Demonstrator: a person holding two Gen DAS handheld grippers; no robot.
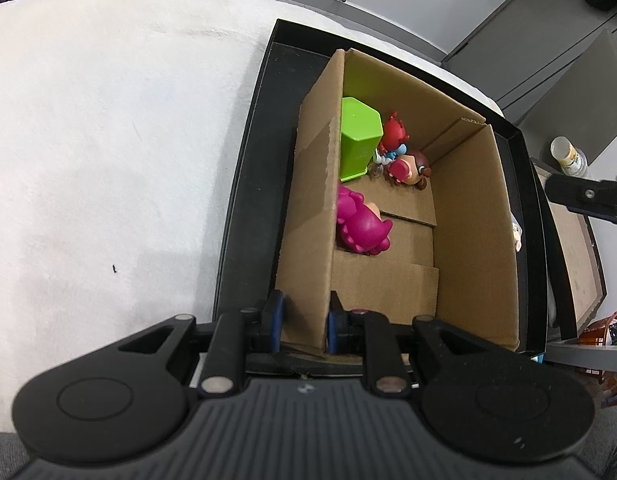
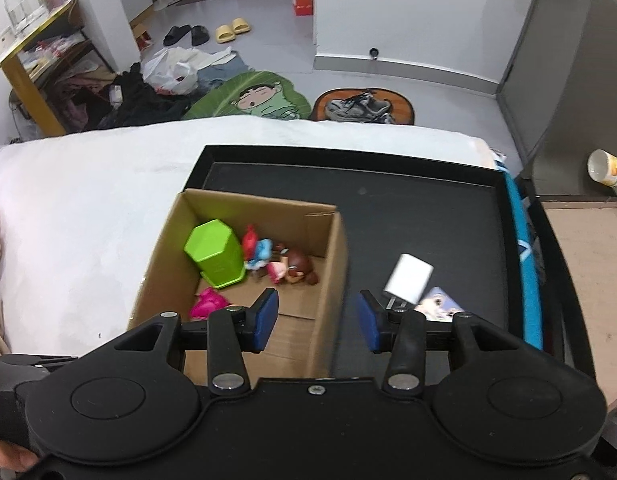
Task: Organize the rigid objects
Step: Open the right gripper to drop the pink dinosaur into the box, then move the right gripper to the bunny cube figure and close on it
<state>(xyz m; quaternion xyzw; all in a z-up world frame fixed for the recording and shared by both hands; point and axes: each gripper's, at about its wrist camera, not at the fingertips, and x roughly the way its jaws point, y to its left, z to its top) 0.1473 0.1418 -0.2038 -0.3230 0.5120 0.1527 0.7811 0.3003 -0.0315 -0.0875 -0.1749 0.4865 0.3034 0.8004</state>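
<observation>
No readable brand or label anywhere; the card beside the box carries a cartoon print only, too blurred for any text.

Landmark = the cardboard box [image 2: 244,280], plain brown corrugated, open-topped, flaps folded flat on its floor. It sits in a black tray [image 2: 428,216], matte, rectangular w/ a raised rim, which lies on a white fuzzy cloth [image 1: 108,120].

Inside the box, far-left corner: green plastic container [image 1: 358,136], hexagonal, glossy, upside down. Just right of it, a cluster of small glossy figurines [image 1: 404,160], red, blue and brown, prob. touching each other. Nearer along the box's left wall: magenta figurine [image 1: 362,226], lumpy, shiny plastic.

Outside the box to its right, on the tray floor: white block [image 2: 408,278], smooth and boxy, and the cartoon card [image 2: 438,304] just past it.

Left gripper [image 1: 304,326]: blue pads clamped on the box's left wall near the front corner. Right gripper [image 2: 316,316]: jaws apart, straddling the box's right wall w/o touching, nothing held.
</observation>
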